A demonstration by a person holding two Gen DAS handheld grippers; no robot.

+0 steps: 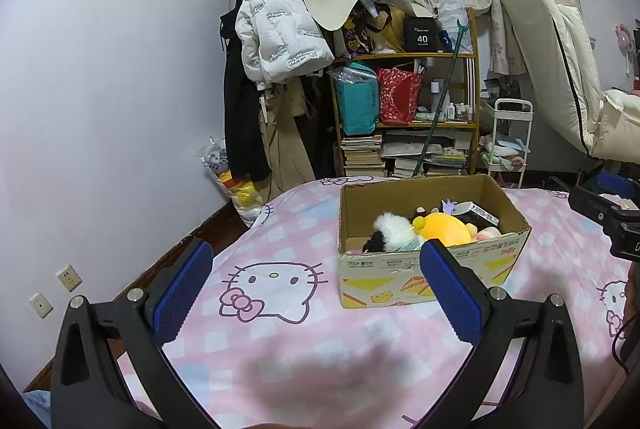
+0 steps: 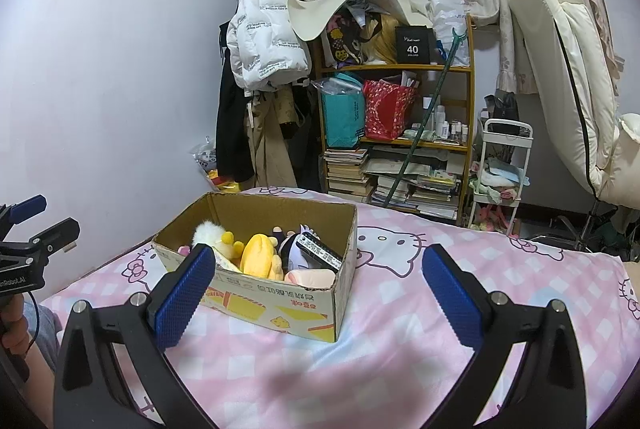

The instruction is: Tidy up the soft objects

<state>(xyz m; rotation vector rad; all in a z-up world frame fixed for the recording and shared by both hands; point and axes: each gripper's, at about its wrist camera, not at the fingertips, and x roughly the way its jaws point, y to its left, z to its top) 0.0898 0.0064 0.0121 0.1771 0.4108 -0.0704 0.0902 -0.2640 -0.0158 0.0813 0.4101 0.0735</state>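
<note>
Both claws empty and spread, cardboard box of soft toys ahead on the bed.

Left gripper (image 1: 316, 281): blue pads wide apart, nothing between; cardboard box (image 1: 400, 281) sits centre-right of its frame, just past the right-hand pad. Right gripper (image 2: 319, 287): likewise agape, empty; box lies centre-left of its frame, behind the left-hand pad. Box long axis runs roughly across both views, open top up. Inside: yellow plush (image 2: 262, 255) mid-box, white fluffy toy (image 1: 394, 229) toward the box's left end. Neither claw looks clearly nearer; box lies between them. Pink bedsheet (image 2: 400, 341) otherwise bare near the claws.
</note>
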